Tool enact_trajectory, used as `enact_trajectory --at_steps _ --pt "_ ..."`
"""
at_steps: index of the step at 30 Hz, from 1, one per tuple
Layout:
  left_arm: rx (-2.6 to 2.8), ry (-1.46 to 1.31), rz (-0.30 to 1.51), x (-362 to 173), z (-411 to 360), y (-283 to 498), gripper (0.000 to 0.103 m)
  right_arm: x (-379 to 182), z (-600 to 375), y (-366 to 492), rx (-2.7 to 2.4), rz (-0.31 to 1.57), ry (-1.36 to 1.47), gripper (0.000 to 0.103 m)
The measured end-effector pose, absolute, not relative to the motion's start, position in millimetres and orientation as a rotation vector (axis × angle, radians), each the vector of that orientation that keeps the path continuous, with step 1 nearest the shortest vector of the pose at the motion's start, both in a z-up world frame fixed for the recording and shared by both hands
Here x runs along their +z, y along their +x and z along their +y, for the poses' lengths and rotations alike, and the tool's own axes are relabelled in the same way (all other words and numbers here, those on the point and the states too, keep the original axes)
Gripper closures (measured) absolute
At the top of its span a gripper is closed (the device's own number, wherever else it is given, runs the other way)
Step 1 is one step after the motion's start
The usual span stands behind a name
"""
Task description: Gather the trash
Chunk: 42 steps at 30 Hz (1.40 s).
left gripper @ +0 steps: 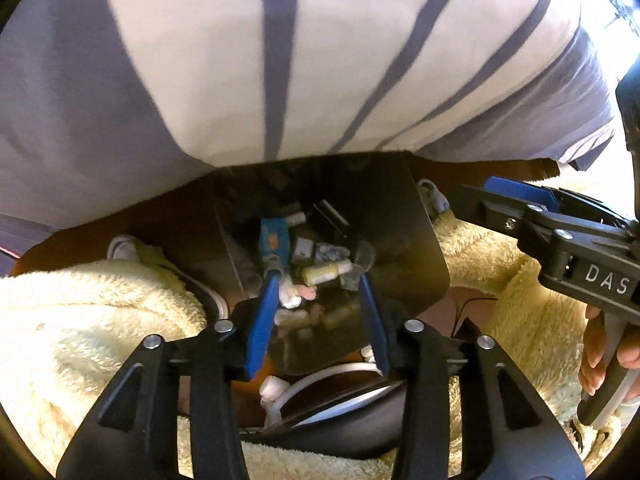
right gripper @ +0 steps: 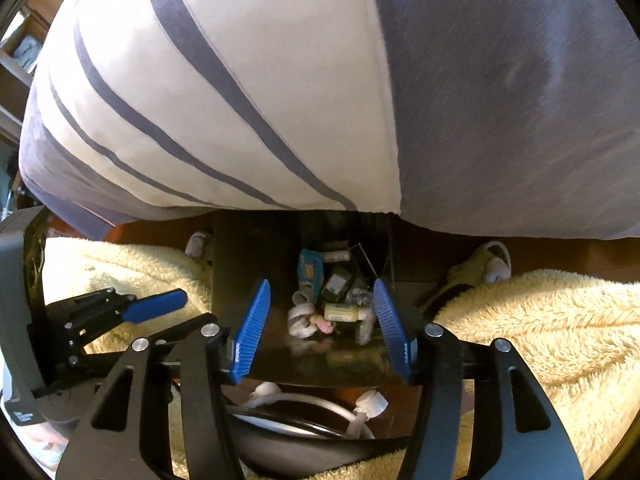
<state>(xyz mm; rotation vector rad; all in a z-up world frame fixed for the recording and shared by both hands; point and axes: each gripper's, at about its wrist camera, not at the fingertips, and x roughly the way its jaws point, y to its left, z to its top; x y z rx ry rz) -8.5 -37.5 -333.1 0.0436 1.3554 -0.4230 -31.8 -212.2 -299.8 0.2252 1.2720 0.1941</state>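
A dark glossy bin [left gripper: 400, 220] [right gripper: 240, 248] stands on the floor between two legs in fluffy cream cloth. Trash lies at its bottom: a blue packet [left gripper: 274, 240] [right gripper: 310, 270], a small yellow bottle [left gripper: 324, 272] [right gripper: 342, 312], crumpled white tissue [left gripper: 290, 298] [right gripper: 300, 320] and other small bits. My left gripper [left gripper: 318, 280] [right gripper: 182, 296] points down over the bin, open, with nothing between its blue pads. My right gripper [right gripper: 320, 286] [left gripper: 516, 192] hangs beside it over the same bin, also open and holding nothing.
A big white cloth with grey stripes [left gripper: 280, 60] fills the upper half of both views. Shoes [left gripper: 124, 248] [right gripper: 496, 260] flank the bin. White cable and plugs [left gripper: 276, 388] [right gripper: 368, 404] lie on a dark rounded thing below the grippers. A hand [left gripper: 600, 360] grips the right handle.
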Motion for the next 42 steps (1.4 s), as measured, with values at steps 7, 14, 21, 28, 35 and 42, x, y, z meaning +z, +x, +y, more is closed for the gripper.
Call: enact_trajectory --at_steps 7,14,21,28,35,42 --pt "-0.378 0.053 1.264 -301 -25 -12 0.041 -272 -219 -43 0.152 1.195 0.206 0.019" --pt "-0.323 0.048 1.101 -243 -8 -17 0.015 -227 -226 -58 0.079 1.074 0.133 0.004" --pt "-0.297 0.023 0.894 -168 2 -24 0.008 -149 -235 -72 0.004 0.859 0.056 0.003" --pt "-0.248 0.021 0.682 -95 7 -33 0.008 -75 -249 -79 -0.090 0.654 0.032 0.003" --pt "-0.195 0.017 0.525 -36 16 -42 0.008 -23 -264 -87 -0.136 0.526 0.025 0.003" --pt "-0.143 0.035 0.384 17 21 -60 0.008 21 -268 -105 -0.156 0.397 0.023 0.003"
